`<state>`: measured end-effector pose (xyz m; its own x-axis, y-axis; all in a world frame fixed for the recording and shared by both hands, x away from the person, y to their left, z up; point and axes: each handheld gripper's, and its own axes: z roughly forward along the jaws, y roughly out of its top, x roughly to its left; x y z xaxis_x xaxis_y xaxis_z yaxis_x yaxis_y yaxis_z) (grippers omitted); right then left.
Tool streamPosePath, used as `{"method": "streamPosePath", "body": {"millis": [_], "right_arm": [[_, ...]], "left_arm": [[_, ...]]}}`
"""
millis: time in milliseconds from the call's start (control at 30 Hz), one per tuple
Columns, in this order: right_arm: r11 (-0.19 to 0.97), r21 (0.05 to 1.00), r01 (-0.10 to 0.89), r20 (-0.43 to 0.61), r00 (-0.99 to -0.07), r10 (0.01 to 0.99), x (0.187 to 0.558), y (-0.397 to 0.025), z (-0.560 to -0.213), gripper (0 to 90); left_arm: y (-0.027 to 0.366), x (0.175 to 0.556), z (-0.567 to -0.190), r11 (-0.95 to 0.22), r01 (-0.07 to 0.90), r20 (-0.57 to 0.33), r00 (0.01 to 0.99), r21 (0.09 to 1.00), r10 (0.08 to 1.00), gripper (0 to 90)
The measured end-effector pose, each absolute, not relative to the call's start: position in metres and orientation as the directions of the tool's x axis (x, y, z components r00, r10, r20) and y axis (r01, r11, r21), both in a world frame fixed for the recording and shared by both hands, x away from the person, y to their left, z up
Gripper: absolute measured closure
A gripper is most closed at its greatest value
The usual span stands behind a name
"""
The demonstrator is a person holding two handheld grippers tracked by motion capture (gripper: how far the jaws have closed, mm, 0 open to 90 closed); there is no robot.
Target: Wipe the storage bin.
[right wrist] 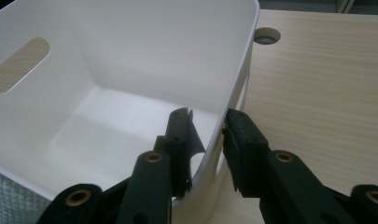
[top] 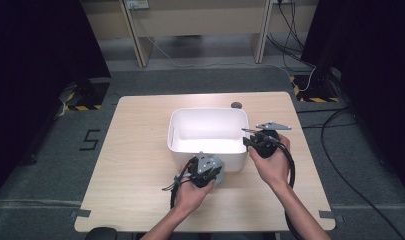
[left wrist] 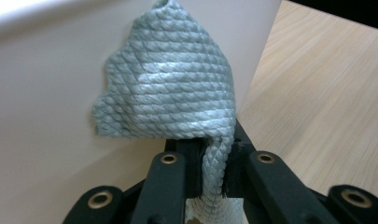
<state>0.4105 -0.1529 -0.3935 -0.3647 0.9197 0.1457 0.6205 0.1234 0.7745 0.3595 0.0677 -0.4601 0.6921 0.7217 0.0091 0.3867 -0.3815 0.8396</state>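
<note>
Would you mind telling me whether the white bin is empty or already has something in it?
Empty: the white bin shows a bare floor and walls in the right gripper view. The grey cloth is outside it, against its outer wall.

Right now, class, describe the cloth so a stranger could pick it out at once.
Find the white plastic bin on the wooden table. Against its near outer wall, the left gripper pinches a pale grey-green quilted cloth, the one soft, diamond-stitched thing there.

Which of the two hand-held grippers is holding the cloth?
The left hand-held gripper: its jaws pinch the grey quilted cloth against the white bin's outer wall. The right hand-held gripper straddles the white bin rim.
</note>
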Motion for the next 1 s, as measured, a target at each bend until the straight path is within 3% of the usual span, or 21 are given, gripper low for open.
{"method": "streamPosePath", "body": {"millis": [1000], "right_arm": [[0.122, 0.775, 0.620, 0.146, -0.364, 0.920, 0.411, -0.153, -0.394, 71.7]], "left_arm": [[0.056, 0.360, -0.442, -0.368, 0.363, 0.004, 0.707, 0.856, 0.707, 81.1]]}}
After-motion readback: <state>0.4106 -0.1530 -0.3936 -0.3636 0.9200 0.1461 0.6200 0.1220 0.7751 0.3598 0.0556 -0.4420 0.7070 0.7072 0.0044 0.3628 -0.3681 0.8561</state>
